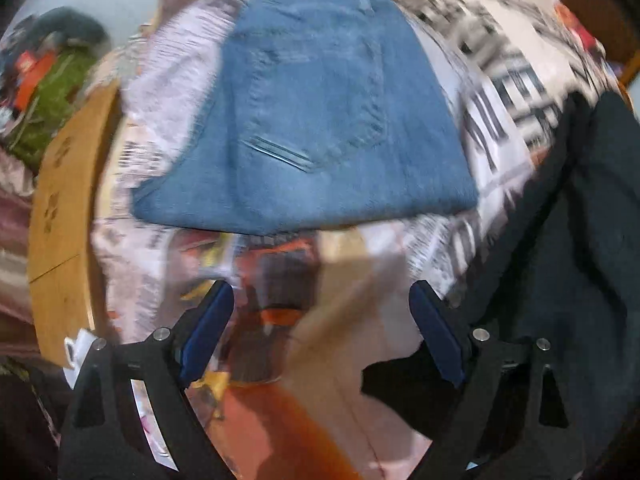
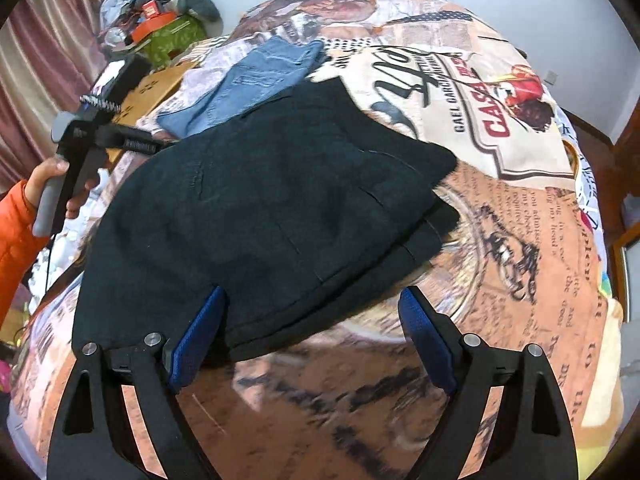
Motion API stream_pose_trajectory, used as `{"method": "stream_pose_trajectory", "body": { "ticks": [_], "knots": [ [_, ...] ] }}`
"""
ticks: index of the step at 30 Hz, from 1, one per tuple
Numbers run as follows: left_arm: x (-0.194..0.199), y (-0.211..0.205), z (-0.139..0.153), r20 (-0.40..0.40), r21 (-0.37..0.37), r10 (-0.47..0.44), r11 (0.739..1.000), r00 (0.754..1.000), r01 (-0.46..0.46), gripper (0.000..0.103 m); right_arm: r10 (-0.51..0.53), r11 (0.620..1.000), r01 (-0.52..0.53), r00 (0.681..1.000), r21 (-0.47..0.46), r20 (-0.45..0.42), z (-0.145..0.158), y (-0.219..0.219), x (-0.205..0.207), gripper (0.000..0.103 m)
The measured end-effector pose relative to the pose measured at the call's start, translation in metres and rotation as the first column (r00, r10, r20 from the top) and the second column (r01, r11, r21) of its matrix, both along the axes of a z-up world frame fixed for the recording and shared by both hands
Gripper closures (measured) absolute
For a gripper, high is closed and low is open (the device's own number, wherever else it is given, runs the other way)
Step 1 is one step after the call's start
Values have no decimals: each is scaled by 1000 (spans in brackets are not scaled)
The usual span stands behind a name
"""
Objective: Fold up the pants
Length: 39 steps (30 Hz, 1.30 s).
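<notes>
Black pants (image 2: pixel 260 208) lie folded on the printed bedspread (image 2: pixel 500 220), filling the middle of the right wrist view. My right gripper (image 2: pixel 314 294) is open over their near edge, and its blue pads are not pressing the cloth. Folded blue jeans (image 1: pixel 312 112) lie flat beyond my left gripper (image 1: pixel 322 292), which is open with only bedspread between its fingers. The black pants (image 1: pixel 580 260) run along the right side of the blurred left wrist view. In the right wrist view the blue jeans (image 2: pixel 260 76) lie behind the black pants. A hand (image 2: pixel 48 178) in an orange sleeve holds the other tool at the left.
A wooden bed board (image 1: pixel 60 220) borders the bedspread on the left. A pile with a green bag and an orange box (image 2: pixel 160 28) sits at the far left corner by a curtain (image 2: pixel 24 60). Wooden furniture (image 2: pixel 624 248) stands off the right edge.
</notes>
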<state>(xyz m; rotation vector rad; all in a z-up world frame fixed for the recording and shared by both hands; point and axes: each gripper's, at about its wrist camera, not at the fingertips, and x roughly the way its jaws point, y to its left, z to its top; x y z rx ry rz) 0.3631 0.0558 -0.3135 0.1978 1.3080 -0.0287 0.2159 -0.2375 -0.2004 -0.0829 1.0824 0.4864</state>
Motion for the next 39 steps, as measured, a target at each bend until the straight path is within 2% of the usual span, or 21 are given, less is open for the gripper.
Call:
{"method": "stream_pose_trajectory", "body": {
  "ticks": [2, 5, 6, 9, 11, 13, 21, 26, 30, 33, 37, 39],
  "knots": [
    [-8, -11, -5, -22, -16, -54, 998, 998, 53, 13, -15, 1000, 15, 1000, -9, 2, -1, -6, 6, 18],
    [-24, -23, 1, 9, -8, -93, 996, 996, 93, 15, -46, 998, 47, 999, -39, 15, -1, -19, 17, 18],
    [-29, -23, 4, 14, -32, -93, 995, 996, 93, 15, -58, 997, 59, 998, -49, 19, -1, -22, 20, 18],
    [-45, -22, 15, -1, -164, -83, 983, 997, 82, 15, -111, 989, 114, 993, -92, 33, 0, -34, 31, 20],
    [-59, -27, 23, 14, -176, -86, 980, 996, 87, 16, -135, 984, 139, 990, -112, 41, 3, -39, 36, 31],
    [-74, -32, 32, 50, -158, -87, 983, 995, 94, 17, -151, 984, 154, 988, -92, 33, 9, -44, 37, 38],
    [-110, -39, 56, 93, -209, -49, 976, 994, 68, 17, -127, 992, 126, 991, 32, 44, 42, -41, 10, 38],
    [-121, -25, 65, 115, -232, 27, 973, 993, 0, 17, -91, 995, 89, 995, 47, 41, 37, -28, -9, 38],
    [-136, -21, 55, 130, -170, 49, 985, 990, -27, 17, -109, 992, 108, 994, 58, 12, 20, -31, -17, 40],
    [-144, -17, 48, 127, -170, 72, 984, 989, -50, 17, -127, 990, 125, 992, 71, 15, 19, -37, -21, 42],
    [-145, -14, 59, 151, -141, 71, 989, 986, -50, 17, -132, 990, 130, 991, 51, 32, 22, -38, -28, 43],
    [-144, -17, 73, 197, -117, 49, 993, 979, -26, 17, -135, 989, 133, 990, 57, 29, 26, -40, -29, 43]
  ]
}}
